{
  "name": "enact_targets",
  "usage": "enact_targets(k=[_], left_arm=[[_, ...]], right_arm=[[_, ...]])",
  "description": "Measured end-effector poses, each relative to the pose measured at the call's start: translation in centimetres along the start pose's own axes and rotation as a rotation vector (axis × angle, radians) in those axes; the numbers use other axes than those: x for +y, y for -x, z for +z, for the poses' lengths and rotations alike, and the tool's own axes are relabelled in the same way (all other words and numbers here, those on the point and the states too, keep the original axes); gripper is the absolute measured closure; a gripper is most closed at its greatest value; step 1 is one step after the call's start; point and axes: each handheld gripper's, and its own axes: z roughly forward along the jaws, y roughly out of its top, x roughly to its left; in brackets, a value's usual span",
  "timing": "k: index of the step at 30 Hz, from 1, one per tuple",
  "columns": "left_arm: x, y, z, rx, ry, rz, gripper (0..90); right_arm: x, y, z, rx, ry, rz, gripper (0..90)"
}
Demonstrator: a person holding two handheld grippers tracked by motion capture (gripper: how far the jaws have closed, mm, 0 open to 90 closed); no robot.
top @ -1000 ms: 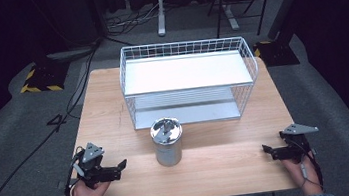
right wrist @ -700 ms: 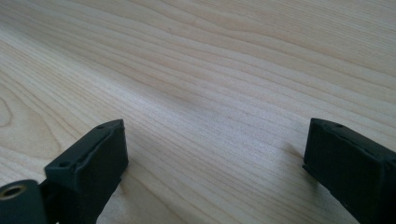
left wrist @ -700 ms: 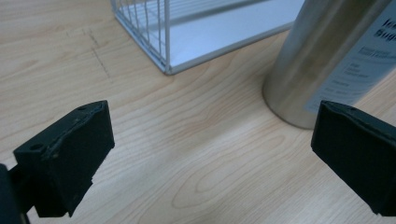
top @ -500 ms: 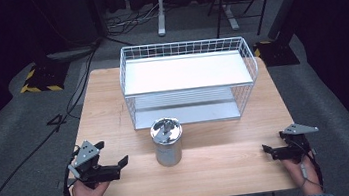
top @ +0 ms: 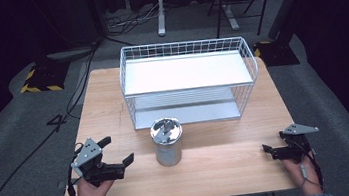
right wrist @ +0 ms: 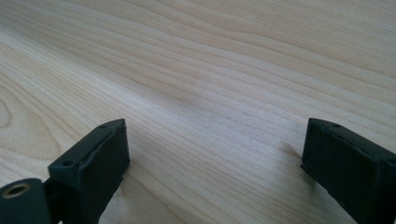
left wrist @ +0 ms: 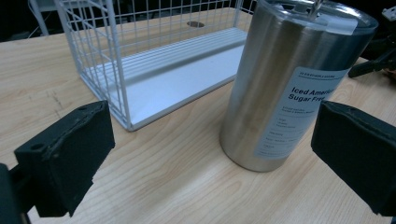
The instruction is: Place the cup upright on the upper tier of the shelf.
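I have the steel canister (top: 168,141) standing upright near the middle of the wooden table (top: 221,168), just on the near side of the white wire basket (top: 188,81) and apart from it. Its long axis is vertical. It lies to the right of my left gripper (top: 119,152) and a little farther off, and the left gripper view looks almost straight at it: the can (left wrist: 292,84) sits ahead and right of centre between the two pads. The left hand is clearly the nearer one; my right gripper (top: 268,150) rests well off at the near right corner, low against the tabletop.

Left jaws stand wide apart with nothing between them, wide enough, I judge, to span the can's body. Right jaws have just been closing a little but stay parted, with bare wood between them.

The canister is brushed metal, smooth and round, with a clear flat lid and a pale paper label on its side. I expect it to be slippery, so a grip low on the wall, pads square to it, seems wise. The basket is thin white-coated wire with a ribbed white floor; the table is pale wood grain.
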Motion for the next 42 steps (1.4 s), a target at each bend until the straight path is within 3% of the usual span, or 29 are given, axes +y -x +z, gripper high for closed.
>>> enact_targets(k=[13, 26, 35, 38, 42], left_arm=[[1.6, 1.3, 2.8, -0.087, 0.012, 0.057, 0.1], [2.2, 2.0, 4.9, -0.168, 0.009, 0.061, 0.1], [2.3, 2.5, 6.3, -0.181, 0.007, 0.071, 0.0], [2.2, 2.5, 7.0, -0.222, 0.014, 0.077, 0.0], [2.2, 2.9, 7.4, -0.229, 0.015, 0.086, 0.0]], right_arm=[[0.0, 0.0, 0.0, -0.001, 0.0, 0.002, 8.0], [0.0, 0.0, 0.0, -0.002, 0.001, 0.001, 8.1], [0.0, 0.0, 0.0, -0.006, 0.002, 0.001, 8.4], [0.0, 0.0, 0.0, -0.005, 0.002, 0.001, 8.4], [0.0, 0.0, 0.0, -0.003, 0.001, 0.003, 8.4]])
